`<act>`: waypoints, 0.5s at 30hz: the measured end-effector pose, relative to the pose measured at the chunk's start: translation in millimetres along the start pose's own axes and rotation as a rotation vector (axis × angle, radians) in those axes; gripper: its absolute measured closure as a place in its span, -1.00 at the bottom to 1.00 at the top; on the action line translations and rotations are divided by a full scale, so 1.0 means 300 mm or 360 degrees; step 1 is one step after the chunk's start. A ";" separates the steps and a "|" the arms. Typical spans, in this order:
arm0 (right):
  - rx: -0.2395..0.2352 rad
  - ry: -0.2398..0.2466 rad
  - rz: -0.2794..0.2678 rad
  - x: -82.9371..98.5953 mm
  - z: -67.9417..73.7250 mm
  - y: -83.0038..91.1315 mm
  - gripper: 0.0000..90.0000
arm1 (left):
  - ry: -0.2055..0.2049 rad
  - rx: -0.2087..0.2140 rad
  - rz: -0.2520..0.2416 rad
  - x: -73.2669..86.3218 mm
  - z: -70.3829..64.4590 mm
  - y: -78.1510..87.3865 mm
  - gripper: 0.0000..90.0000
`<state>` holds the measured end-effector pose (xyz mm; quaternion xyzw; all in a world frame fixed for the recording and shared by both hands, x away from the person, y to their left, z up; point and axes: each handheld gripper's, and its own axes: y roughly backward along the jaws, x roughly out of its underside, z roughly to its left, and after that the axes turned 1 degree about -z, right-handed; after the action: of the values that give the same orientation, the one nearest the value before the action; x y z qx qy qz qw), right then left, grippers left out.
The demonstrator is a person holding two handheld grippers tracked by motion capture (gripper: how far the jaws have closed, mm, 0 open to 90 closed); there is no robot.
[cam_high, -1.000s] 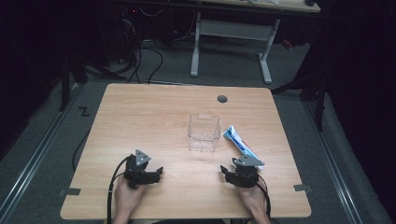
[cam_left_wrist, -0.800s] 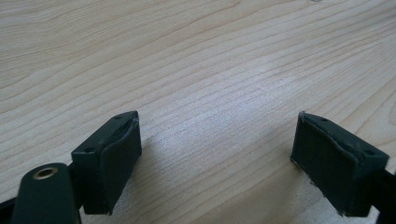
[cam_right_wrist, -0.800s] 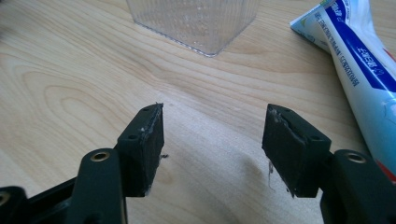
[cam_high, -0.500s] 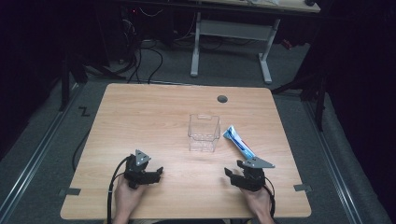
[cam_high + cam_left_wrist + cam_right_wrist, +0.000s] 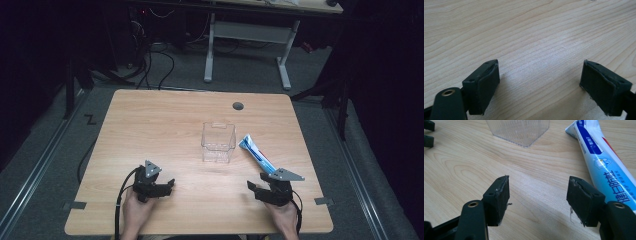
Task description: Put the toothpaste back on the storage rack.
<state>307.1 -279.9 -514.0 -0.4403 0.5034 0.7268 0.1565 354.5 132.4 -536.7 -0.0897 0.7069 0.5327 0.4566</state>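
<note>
A clear plastic box (image 5: 218, 142) stands upright and empty at the middle of the wooden table (image 5: 165, 125). A blue and white toothpaste tube (image 5: 256, 154) lies flat just right of it. My right gripper (image 5: 257, 190) rests near the front edge, below the tube's near end, open and empty. In the right gripper view, its open jaws (image 5: 537, 195) frame bare wood, with the tube (image 5: 604, 162) beside the right jaw and the box (image 5: 520, 131) ahead. My left gripper (image 5: 167, 187) sits at the front left, open. In its own view the left gripper (image 5: 540, 80) holds nothing above bare wood.
A round cable hole (image 5: 238, 106) sits near the table's far edge. A hand holds each gripper at the front edge. Beyond the table stands a white desk frame (image 5: 245, 45) with cables on the dark floor. The left gripper's jaws (image 5: 428, 133) show at the right gripper view's top left.
My right gripper has slid a little to the right along the front of the table and turned slightly. The left gripper, box and tube have not moved.
</note>
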 end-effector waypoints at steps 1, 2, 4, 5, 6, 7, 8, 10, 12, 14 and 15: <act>-0.0008 -0.0001 -0.0003 -0.002 -0.004 0.004 -0.25 | 0.0000 0.0000 0.0000 0.000 0.000 0.000 -0.65; -0.0010 -0.0002 -0.0002 -0.003 -0.007 0.007 -0.26 | 0.0000 -0.0001 -0.0001 0.000 0.000 0.000 -0.65; -0.0014 -0.0005 -0.0002 -0.006 -0.013 0.013 -0.29 | 0.0000 0.0000 0.0000 0.000 0.000 0.000 -0.65; -0.0014 0.0001 -0.0004 -0.008 -0.017 0.017 -0.30 | 0.0000 -0.0001 0.0000 0.000 0.000 0.000 -0.65; -0.0015 -0.0004 -0.0004 -0.010 -0.018 0.021 -0.31 | 0.0000 -0.0001 0.0000 0.000 0.000 0.000 -0.65; -0.0016 0.0002 -0.0006 -0.011 -0.021 0.025 -0.31 | 0.0000 0.0000 0.0000 0.000 0.000 0.000 -0.65; -0.0017 0.0005 -0.0007 -0.013 -0.023 0.031 -0.31 | 0.0000 0.0000 0.0000 0.000 0.000 0.000 -0.65; -0.0005 0.0012 -0.0011 -0.018 -0.026 0.038 -0.30 | 0.0000 -0.0001 0.0000 0.000 0.000 0.000 -0.65; 0.0003 0.0017 -0.0011 -0.023 -0.030 0.046 -0.29 | 0.0000 0.0000 0.0000 0.000 0.000 0.000 -0.65; 0.0021 0.0024 -0.0017 -0.028 -0.035 0.051 -0.28 | 0.0000 -0.0001 0.0000 0.000 0.000 0.000 -0.65; 0.0033 0.0020 -0.0014 -0.030 -0.035 0.054 -0.27 | 0.0000 -0.0001 0.0000 0.000 0.000 0.000 -0.65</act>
<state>306.3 -294.4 -498.2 -0.4454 0.5098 0.7181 0.1611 354.5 132.3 -536.8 -0.0900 0.7067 0.5328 0.4566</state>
